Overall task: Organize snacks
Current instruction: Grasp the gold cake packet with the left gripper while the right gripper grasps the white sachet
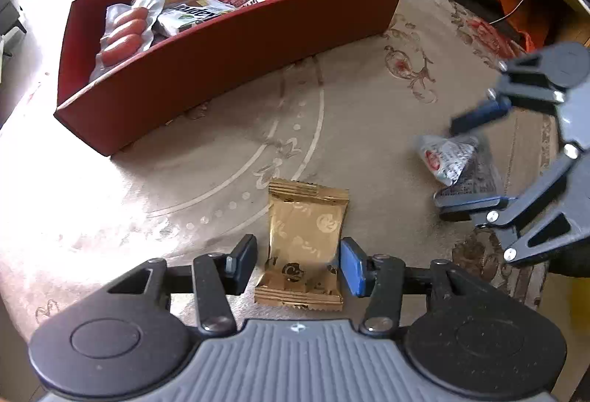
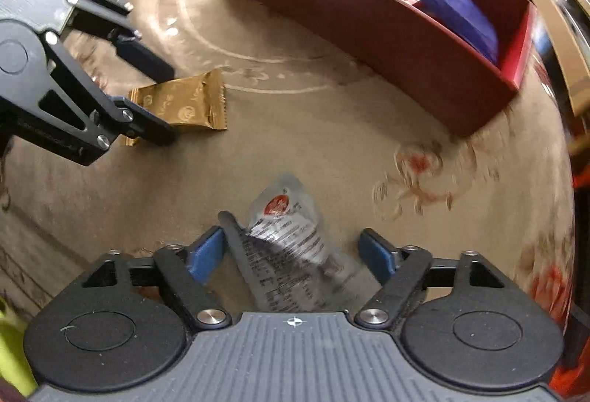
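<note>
We judge gold packet [image 1: 304,243] light, crinkly — pinch mid-body; left gripper [image 1: 298,264] narrow, loosely straddling, right gripper [image 2: 295,254] wide.

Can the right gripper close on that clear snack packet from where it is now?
Probably yes. The right gripper already straddles the clear snack packet on the tablecloth, pads apart on either side, nothing between. The gold packet lies well off to the side.

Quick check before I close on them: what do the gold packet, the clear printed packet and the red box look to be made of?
Gold snack packet: looks like matte metallised film; crimped, serrated end seals.
Clear printed snack packet: thin glossy plastic, see-through and wrinkled.
Red open box: probably paper-covered card; thin, flat, matte walls with sharp edges.
</note>
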{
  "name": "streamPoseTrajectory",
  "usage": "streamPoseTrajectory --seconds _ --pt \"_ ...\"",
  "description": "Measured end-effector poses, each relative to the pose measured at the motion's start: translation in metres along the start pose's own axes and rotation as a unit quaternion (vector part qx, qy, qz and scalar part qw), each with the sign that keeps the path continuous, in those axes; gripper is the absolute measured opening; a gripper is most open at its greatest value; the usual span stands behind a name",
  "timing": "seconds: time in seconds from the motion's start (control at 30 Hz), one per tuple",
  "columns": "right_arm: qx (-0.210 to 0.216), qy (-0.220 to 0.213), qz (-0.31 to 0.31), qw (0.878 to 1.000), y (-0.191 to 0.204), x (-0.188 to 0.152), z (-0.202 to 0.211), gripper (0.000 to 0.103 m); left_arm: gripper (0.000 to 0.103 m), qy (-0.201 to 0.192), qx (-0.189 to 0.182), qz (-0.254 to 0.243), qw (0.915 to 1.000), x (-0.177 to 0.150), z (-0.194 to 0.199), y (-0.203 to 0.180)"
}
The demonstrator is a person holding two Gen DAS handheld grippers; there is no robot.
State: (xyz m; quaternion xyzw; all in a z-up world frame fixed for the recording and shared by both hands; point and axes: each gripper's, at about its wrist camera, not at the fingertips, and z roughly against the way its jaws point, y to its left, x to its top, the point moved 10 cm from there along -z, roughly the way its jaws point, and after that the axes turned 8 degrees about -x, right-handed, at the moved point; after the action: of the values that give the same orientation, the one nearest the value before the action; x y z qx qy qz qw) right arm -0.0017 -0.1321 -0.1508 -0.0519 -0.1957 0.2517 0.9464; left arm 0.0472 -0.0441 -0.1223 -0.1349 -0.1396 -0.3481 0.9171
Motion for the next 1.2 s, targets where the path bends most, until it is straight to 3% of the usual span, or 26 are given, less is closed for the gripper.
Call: streamPoseTrajectory --seconds 0.07,0.13,0.2,0.27,0.3,0.53,0.73,0.8,0.93,1.0,1.1,1.2 --pt "-0.007 -0.005 -0.01 1.0 0.006 -0.006 0.008 0.065 0.049 0.002 0.007 -0.004 1.0 0.0 0.0 -0.001" --pt "-0.026 -0.009 -0.007 1.0 0.01 -0.009 0.012 0.061 0.051 0.006 0.011 -0.003 0.9999 0.0 -0.001 -0.002" --pt "-0.036 -0.01 -0.025 0.999 0.012 -0.011 0.015 0.06 0.06 0.009 0.011 -0.002 0.9999 0.002 -0.004 -0.003" --pt "-0.033 -0.014 -0.054 0.998 0.007 -0.007 0.017 0.058 0.078 0.012 0.023 -0.005 0.9997 0.005 -0.009 -0.003" --pt "-0.032 -0.018 -0.071 0.997 0.003 -0.005 0.019 0.056 0.08 0.013 0.033 -0.002 0.9994 0.006 -0.01 0.0" --pt "-0.045 -0.023 -0.143 0.988 -0.013 0.0 0.018 0.056 0.08 0.007 0.038 0.024 0.999 0.008 -0.013 0.006" --pt "-0.064 -0.005 -0.12 0.991 -0.008 -0.002 0.002 0.067 0.081 -0.002 0.046 0.031 0.9985 0.006 -0.013 0.005" --pt "-0.07 0.0 -0.124 0.99 -0.013 -0.004 -0.001 0.085 0.084 -0.006 0.048 0.038 0.9981 0.004 -0.014 0.007" --pt "-0.052 0.007 -0.157 0.986 -0.022 -0.008 -0.006 0.087 0.092 -0.011 0.049 0.062 0.9968 0.002 -0.016 0.013" --pt "-0.055 0.0 -0.151 0.987 -0.018 -0.009 -0.002 0.079 0.089 -0.015 0.05 0.062 0.9967 0.002 -0.015 0.011" --pt "-0.056 -0.007 -0.143 0.988 -0.013 -0.008 0.005 0.062 0.073 -0.022 0.047 0.058 0.997 0.001 -0.011 0.004" --pt "-0.056 -0.007 -0.146 0.988 -0.008 -0.01 0.009 0.059 0.054 -0.026 0.038 0.052 0.9976 0.002 -0.01 -0.006"
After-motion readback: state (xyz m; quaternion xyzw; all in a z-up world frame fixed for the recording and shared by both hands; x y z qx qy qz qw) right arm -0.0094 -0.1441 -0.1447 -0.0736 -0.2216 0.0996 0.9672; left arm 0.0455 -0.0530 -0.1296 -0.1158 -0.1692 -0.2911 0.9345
